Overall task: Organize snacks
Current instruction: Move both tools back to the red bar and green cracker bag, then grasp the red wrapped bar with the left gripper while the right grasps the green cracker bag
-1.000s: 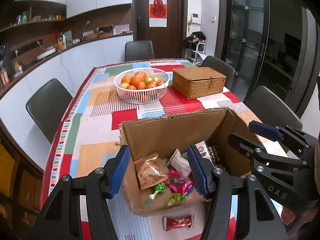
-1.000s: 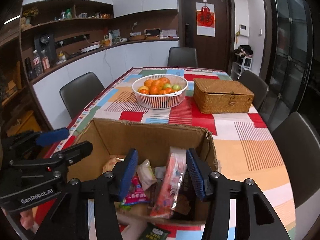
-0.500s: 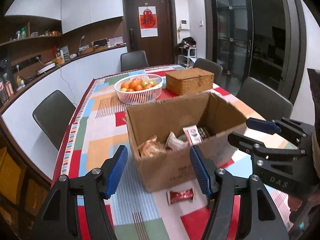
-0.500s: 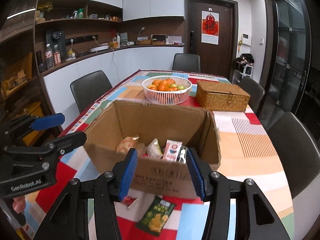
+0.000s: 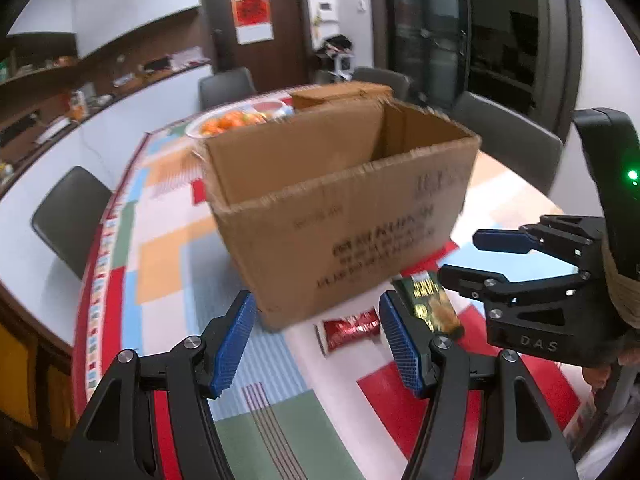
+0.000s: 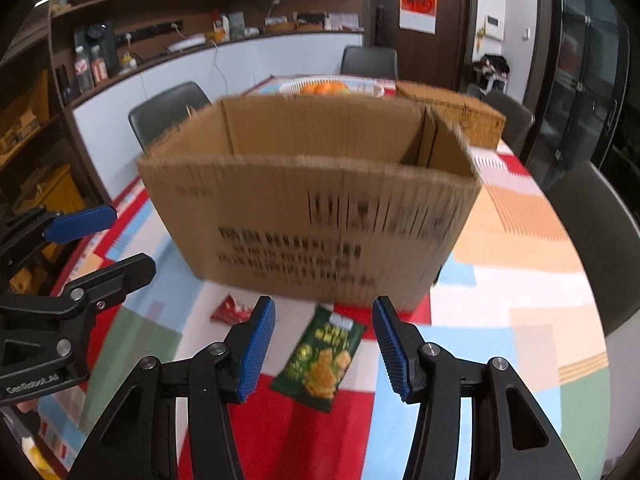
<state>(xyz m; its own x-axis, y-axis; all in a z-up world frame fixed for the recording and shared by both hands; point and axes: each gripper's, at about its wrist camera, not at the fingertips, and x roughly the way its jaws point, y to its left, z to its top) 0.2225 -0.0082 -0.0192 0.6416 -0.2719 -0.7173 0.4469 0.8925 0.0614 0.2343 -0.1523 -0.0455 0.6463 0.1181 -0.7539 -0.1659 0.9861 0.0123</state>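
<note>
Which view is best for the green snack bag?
Right wrist: the green bag lies whole between the open right gripper fingers, print visible. Left wrist shows it partly hidden behind a finger, blurred.

Table under patchwork cloth [image 6: 520,240], cardboard box [image 6: 312,216], red packet [image 5: 350,328], green snack bag [image 6: 324,356], fruit basket [image 6: 332,87], wicker box [image 6: 452,114]

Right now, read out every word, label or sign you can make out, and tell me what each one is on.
"D A S": on the body of the right hand-held gripper, in the left wrist view.
"GenRobot.AI", blurred: on the body of the left hand-held gripper, in the right wrist view.
Black print on the brown cardboard box: too blurred to read.
Lettering on the green snack packet: unreadable.
Small red snack packet: unreadable.
Red and white sign on the dark door: unreadable.
</note>
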